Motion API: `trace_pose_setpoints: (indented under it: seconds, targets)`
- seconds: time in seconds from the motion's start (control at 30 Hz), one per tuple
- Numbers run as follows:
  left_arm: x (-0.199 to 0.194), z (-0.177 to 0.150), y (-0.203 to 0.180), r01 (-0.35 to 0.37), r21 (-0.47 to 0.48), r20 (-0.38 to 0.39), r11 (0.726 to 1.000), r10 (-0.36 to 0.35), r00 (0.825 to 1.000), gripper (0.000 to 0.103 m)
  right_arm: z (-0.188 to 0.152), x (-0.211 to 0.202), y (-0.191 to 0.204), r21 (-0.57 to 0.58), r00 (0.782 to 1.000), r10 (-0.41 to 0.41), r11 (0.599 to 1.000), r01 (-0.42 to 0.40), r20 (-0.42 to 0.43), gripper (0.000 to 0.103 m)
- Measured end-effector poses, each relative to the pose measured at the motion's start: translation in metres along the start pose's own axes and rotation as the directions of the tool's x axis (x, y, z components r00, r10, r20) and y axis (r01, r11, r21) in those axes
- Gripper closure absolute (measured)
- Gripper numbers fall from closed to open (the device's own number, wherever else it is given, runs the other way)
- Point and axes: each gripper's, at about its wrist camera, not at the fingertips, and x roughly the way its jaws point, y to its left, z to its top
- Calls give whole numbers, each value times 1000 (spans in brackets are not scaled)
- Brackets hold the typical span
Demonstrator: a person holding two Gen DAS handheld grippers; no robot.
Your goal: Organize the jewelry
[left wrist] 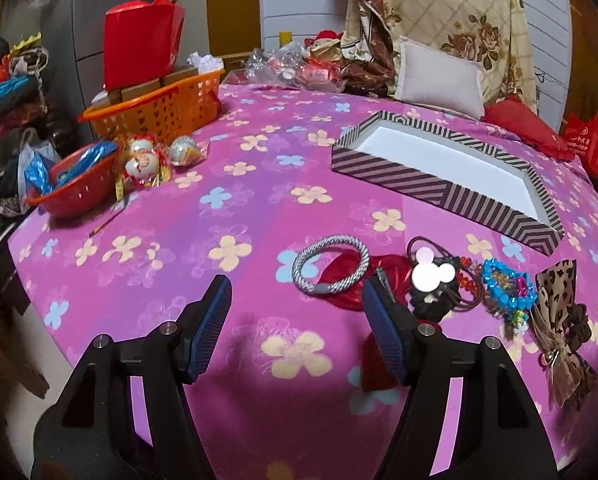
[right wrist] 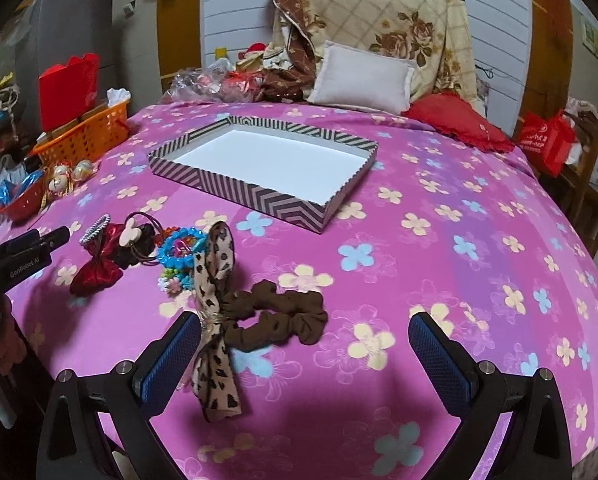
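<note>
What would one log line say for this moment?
stage: start | left gripper: open, empty | right gripper: open, above brown scrunchie | striped box: empty | silver bracelet: on bedspread

The red satin bow (left wrist: pixel 349 280) lies partly hidden under the silver mesh bracelet (left wrist: pixel 331 264). The white print on the red shopping bag (right wrist: pixel 547 142) is too small to read.

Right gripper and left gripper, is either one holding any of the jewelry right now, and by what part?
Nothing is held. The right gripper has open jaws around the brown scrunchie without closing; the left gripper is open over bare pink cloth.
</note>
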Motion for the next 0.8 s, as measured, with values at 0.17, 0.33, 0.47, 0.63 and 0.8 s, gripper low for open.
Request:
trace_pose_setpoints:
  seconds: [0.17, 0.33, 0.47, 0.63, 0.8]
  targets:
    - [1, -3, 7, 19, -25, -28, 1000, -20, 999, 35, 0, 0, 7, -29, 1000, -20, 999, 20, 14, 0]
    - [2, -2, 7, 29, -45, -51, 999, -32, 998, 35, -3, 1, 13, -65, 1000, 6, 998, -5, 11, 0]
    - [5, 0, 8, 33, -58, -77, 998, -38, 996, 35, -5, 6, 10, -43, 1000, 26, 999, -26, -9, 0]
    - [8, 2, 9, 27, -62, -94, 998, -32, 995, 35, -6, 7, 8, -47, 1000, 16, 999, -16, -17, 0]
    - [7, 3, 5, 18, -36, -99, 999, -21, 995, 35, -6, 8, 5, -39, 999, 27, 999, -27, -19, 0]
